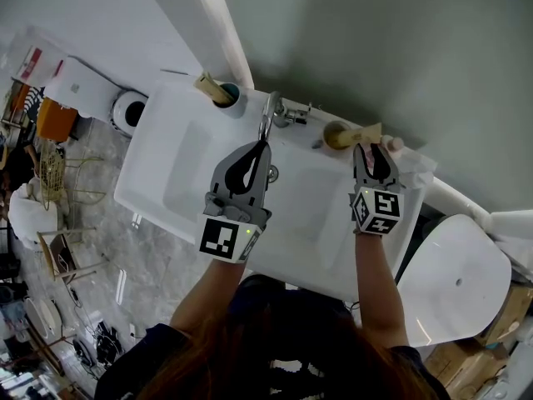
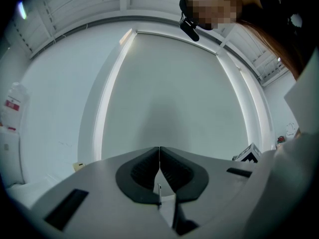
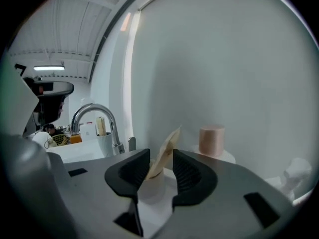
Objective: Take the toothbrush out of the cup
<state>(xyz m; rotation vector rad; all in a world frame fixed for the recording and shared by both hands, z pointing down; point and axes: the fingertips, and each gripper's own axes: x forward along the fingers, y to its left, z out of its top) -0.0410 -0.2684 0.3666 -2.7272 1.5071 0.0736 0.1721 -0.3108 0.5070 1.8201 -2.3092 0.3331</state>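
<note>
White sink (image 1: pixel 166 165), right gripper (image 3: pixel 160 154) fingers wide apart around the toothbrush (image 3: pixel 167 146) in the cup (image 3: pixel 152 189), left gripper (image 2: pixel 159 153) fingers together, empty

I see the sink (image 1: pixel 166 169) across the middle of the head view, the faucet (image 1: pixel 271 115) at its upper edge. The left cup (image 1: pixel 231 98), left of the faucet, holds the left toothbrush (image 1: pixel 211 87). The right cup (image 1: pixel 335 135), right of it, holds the right toothbrush (image 1: pixel 364 132). My left gripper (image 1: pixel 261 144) sits below the faucet. My right gripper (image 1: pixel 375 155) sits below the right cup, with the right toothbrush between its jaws. A toilet (image 1: pixel 454 277) lies lower right
</note>
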